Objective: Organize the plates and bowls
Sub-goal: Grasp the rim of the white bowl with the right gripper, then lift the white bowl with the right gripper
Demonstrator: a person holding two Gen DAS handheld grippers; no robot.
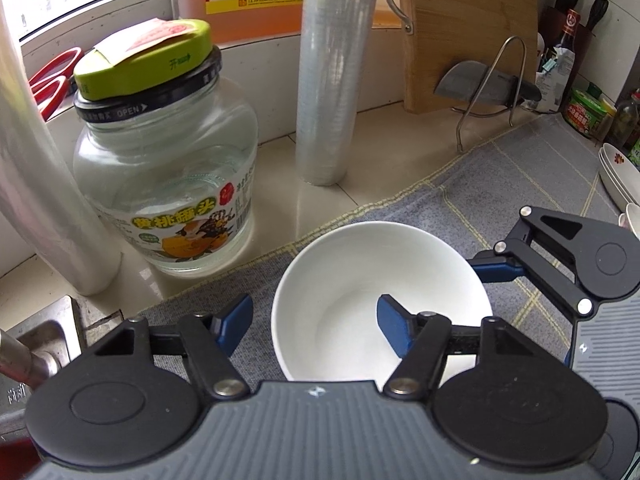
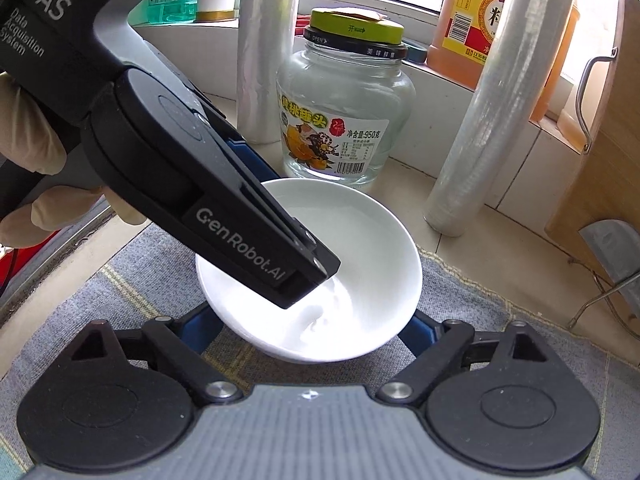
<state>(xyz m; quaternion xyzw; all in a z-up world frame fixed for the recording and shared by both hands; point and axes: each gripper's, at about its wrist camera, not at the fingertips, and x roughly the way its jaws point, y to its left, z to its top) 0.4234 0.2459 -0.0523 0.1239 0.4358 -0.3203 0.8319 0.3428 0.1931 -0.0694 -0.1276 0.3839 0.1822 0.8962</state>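
The left gripper [image 1: 316, 326] is straddling the near-left rim of the white bowl [image 1: 380, 300], one blue finger [image 1: 394, 330] inside, one outside; a gap is showing, so not yet pinching. The right gripper [image 2: 308, 330] is standing spread around the bowl's near side, pads apparently off the wall. The bowl is sitting on the grey cloth mat [image 2: 472, 312] near its back edge, by the glass jar [image 2: 344, 112] and cling-film roll [image 2: 476, 144]. Likely risk: both grippers crowding one bowl, a thin rim pinch slipping, or the bowl tipping and knocking the jar.
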